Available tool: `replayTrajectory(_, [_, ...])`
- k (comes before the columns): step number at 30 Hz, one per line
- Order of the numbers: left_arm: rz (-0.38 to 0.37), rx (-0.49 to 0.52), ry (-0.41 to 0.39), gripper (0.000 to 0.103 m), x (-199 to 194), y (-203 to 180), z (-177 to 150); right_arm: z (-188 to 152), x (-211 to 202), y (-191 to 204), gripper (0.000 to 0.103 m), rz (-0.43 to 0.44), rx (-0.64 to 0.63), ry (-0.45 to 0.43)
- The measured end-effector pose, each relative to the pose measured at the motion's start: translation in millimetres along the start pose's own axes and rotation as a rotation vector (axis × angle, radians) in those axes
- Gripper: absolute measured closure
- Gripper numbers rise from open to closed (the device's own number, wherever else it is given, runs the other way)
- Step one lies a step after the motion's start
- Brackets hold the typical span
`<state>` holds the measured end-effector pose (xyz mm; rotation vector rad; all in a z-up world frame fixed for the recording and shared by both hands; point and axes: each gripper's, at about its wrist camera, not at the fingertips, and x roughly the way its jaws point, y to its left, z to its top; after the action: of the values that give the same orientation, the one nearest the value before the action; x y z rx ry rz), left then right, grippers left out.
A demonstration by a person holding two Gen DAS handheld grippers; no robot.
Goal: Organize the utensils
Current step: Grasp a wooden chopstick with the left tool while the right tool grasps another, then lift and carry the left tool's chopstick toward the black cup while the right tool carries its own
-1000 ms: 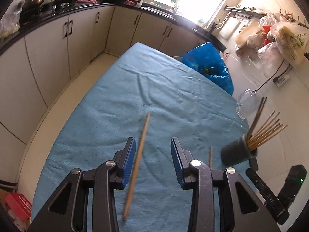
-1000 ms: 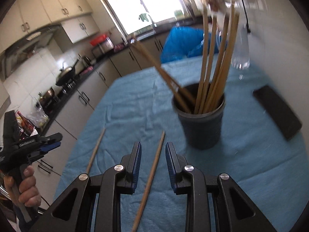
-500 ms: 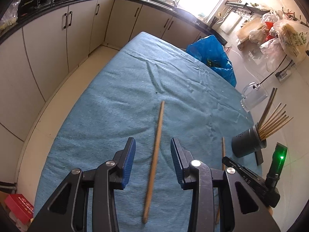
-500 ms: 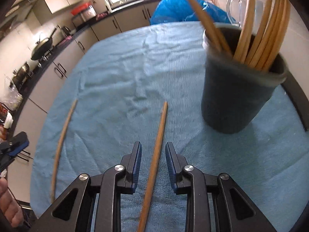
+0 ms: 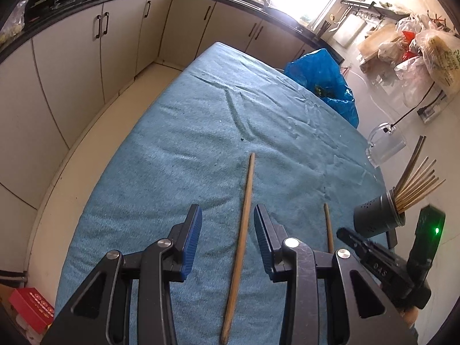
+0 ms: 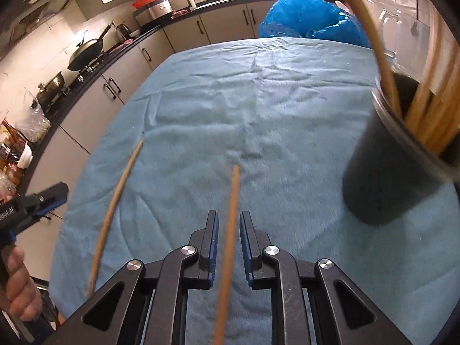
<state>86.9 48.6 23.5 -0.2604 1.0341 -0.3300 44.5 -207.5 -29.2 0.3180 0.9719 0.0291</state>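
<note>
Two wooden chopsticks lie on the blue cloth. One chopstick (image 5: 243, 230) runs lengthwise between the fingers of my left gripper (image 5: 227, 241), which is open and not touching it. The other chopstick (image 6: 231, 218) lies between the jaws of my right gripper (image 6: 229, 230). Those jaws are closing, and a thin gap still shows on each side of the stick. A dark grey holder (image 6: 385, 166) with several chopsticks stands just right of it. In the left wrist view the holder (image 5: 376, 218) is at the right, with the right gripper's body in front of it.
The cloth-covered table (image 5: 201, 120) drops off to the floor on the left, with kitchen cabinets (image 5: 86, 57) beyond. A blue plastic bag (image 5: 322, 77) and a glass jug (image 5: 385, 143) sit at the far right edge. A red box (image 5: 31, 307) lies on the floor.
My right gripper came down and forward past the holder onto its chopstick, and its jaws narrowed. My left gripper sank slightly over its chopstick. The right gripper entered the left view.
</note>
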Motion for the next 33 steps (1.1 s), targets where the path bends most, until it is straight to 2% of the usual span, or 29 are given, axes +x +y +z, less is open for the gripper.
replayTrajectory(7, [0.018,0.009,0.018,0.067,7,-2,9,22,31,3,0.086,-0.087,-0.029,0.056])
replayTrajectory(9, [0.03,0.013,0.025,0.067,12,-4,13,22,36,0,0.086,-0.074,-0.023,0.073])
replayTrajectory(11, [0.034,0.021,0.036,0.067,18,-7,17,23,37,7,0.088,-0.096,-0.069,0.067])
replayTrajectory(12, [0.037,0.025,0.048,0.067,23,-10,20,23,38,9,0.096,-0.094,-0.081,0.069])
replayTrajectory(15, [0.042,0.049,0.079,0.067,37,-19,28,20,35,13,0.097,-0.066,-0.098,0.074])
replayTrajectory(18, [0.066,0.063,0.13,0.067,59,-28,37,17,19,9,0.097,-0.004,-0.055,0.035])
replayTrajectory(24, [0.132,0.109,0.201,0.067,103,-45,50,8,-13,8,0.097,0.036,-0.059,-0.038])
replayTrajectory(27, [0.178,0.138,0.19,0.072,114,-54,54,8,-22,5,0.097,0.048,-0.052,-0.056])
replayTrajectory(28, [0.186,0.142,0.184,0.076,115,-56,55,8,-25,3,0.097,0.053,-0.05,-0.061])
replayTrajectory(29, [0.184,0.143,0.184,0.092,116,-58,55,8,-28,2,0.097,0.056,-0.049,-0.068])
replayTrajectory(30, [0.207,0.148,0.178,0.095,117,-60,55,9,-26,3,0.097,0.057,-0.047,-0.071])
replayTrajectory(31, [0.218,0.154,0.176,0.097,117,-61,53,8,-28,2,0.097,0.061,-0.045,-0.074])
replayTrajectory(33, [0.194,0.154,0.177,0.098,113,-61,49,9,-33,1,0.097,0.069,-0.037,-0.089])
